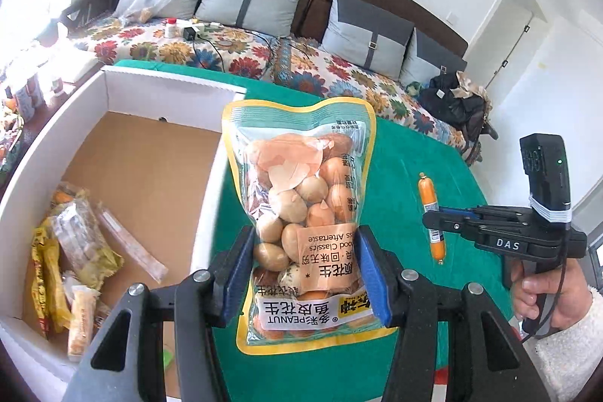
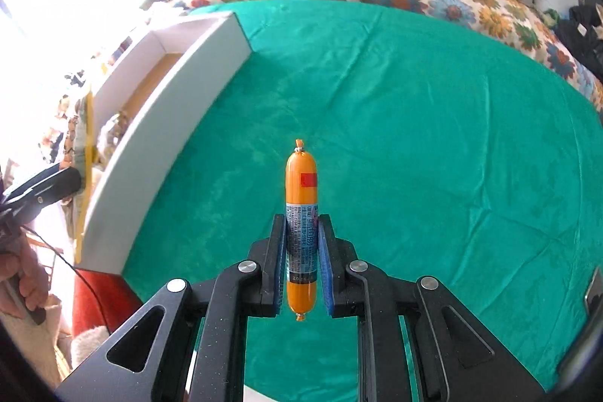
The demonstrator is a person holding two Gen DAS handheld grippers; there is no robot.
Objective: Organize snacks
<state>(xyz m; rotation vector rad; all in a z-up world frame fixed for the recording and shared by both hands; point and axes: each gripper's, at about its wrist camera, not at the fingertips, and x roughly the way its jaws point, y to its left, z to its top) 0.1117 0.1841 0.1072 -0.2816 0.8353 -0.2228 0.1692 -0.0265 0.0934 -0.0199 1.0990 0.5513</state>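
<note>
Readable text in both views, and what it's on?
"PEANUT": peanut bag, seen upside down.
"ood Classics", "ss Aftertaste": orange label on that bag, partly cut off.
"DAS": right gripper body.
Sausage label: too small to read.
Snack wrappers in the box: blurred.

left gripper (image 1: 301, 274) — clamps peanut bag (image 1: 301, 213) | sausage (image 1: 431, 221) — seemingly between right gripper (image 1: 433, 219) fingers

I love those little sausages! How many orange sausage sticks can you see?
1. The orange plastic-wrapped sausage stick is held in the right gripper above the green cloth. More might hide among the wrappers in the white cardboard box.
</note>
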